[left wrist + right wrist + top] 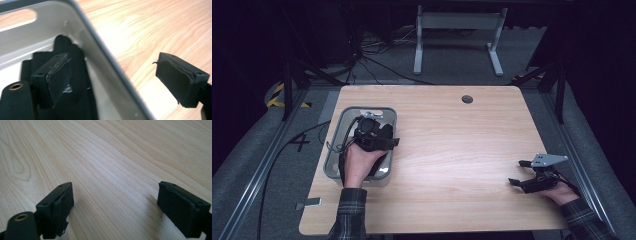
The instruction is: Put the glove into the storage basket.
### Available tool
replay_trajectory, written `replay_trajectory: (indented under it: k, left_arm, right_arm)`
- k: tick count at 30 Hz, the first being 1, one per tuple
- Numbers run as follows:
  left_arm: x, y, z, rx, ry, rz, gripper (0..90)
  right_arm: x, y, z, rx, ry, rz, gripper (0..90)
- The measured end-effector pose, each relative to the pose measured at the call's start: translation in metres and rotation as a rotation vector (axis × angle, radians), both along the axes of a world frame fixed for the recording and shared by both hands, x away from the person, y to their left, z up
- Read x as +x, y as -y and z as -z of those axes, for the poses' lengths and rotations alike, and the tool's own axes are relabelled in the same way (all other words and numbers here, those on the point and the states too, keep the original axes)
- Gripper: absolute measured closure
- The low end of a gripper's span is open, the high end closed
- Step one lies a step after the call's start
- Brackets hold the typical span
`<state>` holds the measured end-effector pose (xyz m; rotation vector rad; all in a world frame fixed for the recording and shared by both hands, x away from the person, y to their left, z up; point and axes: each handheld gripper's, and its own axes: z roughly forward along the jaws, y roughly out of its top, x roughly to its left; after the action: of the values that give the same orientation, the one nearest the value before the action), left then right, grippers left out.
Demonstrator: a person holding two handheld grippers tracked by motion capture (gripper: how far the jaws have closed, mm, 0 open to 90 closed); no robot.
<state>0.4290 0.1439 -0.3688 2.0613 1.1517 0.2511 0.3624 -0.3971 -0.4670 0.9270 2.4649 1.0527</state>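
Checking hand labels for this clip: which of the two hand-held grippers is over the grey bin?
The left hand-held gripper, jaws open astride the grey bin's rim. The right hand-held gripper, also open, rests over bare wooden table near the right edge.

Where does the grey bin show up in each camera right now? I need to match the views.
High view: the grey bin sits at the table's left edge, under the left gripper.
Left gripper view: its rim runs diagonally from top centre to bottom right, with dark items inside at lower left.
Right gripper view: bare tabletop ahead of the jaws.
Shared landmark: the light wood-grain tabletop.
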Motion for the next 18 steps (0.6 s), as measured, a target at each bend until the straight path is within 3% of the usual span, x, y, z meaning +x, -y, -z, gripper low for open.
replay_trajectory:
  k: [8, 18]
  left_arm:
    - [-0.01, 0.029, -0.002, -0.014, 0.028, 0.049, 11.9]
    - [-0.022, 0.063, 0.004, -0.03, 0.036, 0.124, 11.5]
  right_arm:
    - [0.0, 0.0, 0.0, 0.001, -0.001, -0.004, 14.1]
    - [0.0, 0.0, 0.0, -0.001, 0.0, -0.009, 14.2]
